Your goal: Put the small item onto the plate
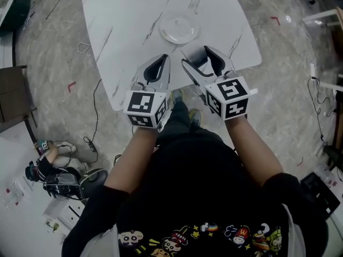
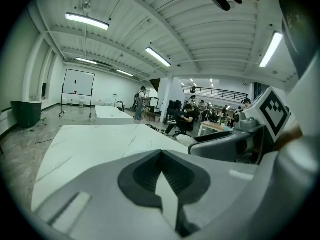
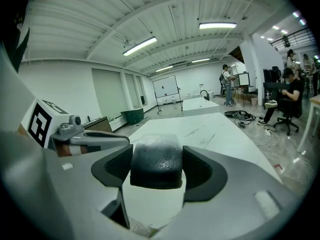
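So the right gripper [image 3: 156, 156] has the item [image 3: 156, 163] pinched between its two dark pads. It's a small dark block with a slightly glossy, bumpy top, and it fills the gap from pad to pad. The left gripper [image 2: 161, 155] has nothing in it: the tips are pressed together, and the little wedge-shaped gap behind them only shows white table.

In the head view both grippers sit side by side over the near edge of the table [image 1: 134, 20], which is white with thin grey marble streaks. The marker cubes [image 1: 144, 107] point back at the person's bare forearms.

The plate [image 1: 179, 30] is a pale round one near the middle of the table. It's at roughly 11 o'clock from the right gripper and 1 o'clock from the left, near both but touching neither. Nothing is on it, so the item is up in the jaws and clear of the plate.

Off the table at about 8 o'clock, there's grey floor [image 1: 59, 63] with a few loose cables [image 1: 96, 116] trailing across it.
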Demonstrator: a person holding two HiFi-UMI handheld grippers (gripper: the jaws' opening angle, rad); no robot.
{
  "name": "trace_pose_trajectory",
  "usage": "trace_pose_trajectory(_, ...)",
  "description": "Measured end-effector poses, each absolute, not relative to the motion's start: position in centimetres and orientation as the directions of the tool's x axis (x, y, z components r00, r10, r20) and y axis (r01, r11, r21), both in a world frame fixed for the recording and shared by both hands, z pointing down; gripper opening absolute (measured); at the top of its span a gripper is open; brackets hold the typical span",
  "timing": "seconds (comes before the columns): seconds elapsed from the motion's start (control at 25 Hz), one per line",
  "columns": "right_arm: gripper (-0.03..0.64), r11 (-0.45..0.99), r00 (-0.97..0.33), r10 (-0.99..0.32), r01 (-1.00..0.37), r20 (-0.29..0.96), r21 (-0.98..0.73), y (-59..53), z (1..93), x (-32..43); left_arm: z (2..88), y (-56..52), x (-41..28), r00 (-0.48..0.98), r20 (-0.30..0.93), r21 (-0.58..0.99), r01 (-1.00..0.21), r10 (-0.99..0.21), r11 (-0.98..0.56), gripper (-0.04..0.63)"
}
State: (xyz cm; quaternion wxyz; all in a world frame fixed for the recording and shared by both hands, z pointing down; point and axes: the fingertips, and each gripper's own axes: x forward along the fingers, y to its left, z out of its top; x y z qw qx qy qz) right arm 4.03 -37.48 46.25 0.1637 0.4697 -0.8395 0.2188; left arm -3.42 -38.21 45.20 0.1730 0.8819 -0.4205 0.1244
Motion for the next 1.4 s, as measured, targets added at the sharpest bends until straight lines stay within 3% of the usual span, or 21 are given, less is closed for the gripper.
trace_pose_trajectory(0.72, 0.336, 0.410, -0.412, -0.668, -0.899, 0.620, -0.156, -50.3, 59.2, 2.2, 54.1, -45.1, -7.1, 0.578, 0.472, 0.253, -0.812, -0.666, -0.525, 0.000)
trace_pose_trajectory(1.4, 0.336, 0.421, -0.360, -0.626, -0.903, 0.691, -0.089, -54.0, 62.6, 1.8, 57.5, -48.6, -6.4, 0.602, 0.499, 0.302, -0.795, -0.623, -0.527, 0.000)
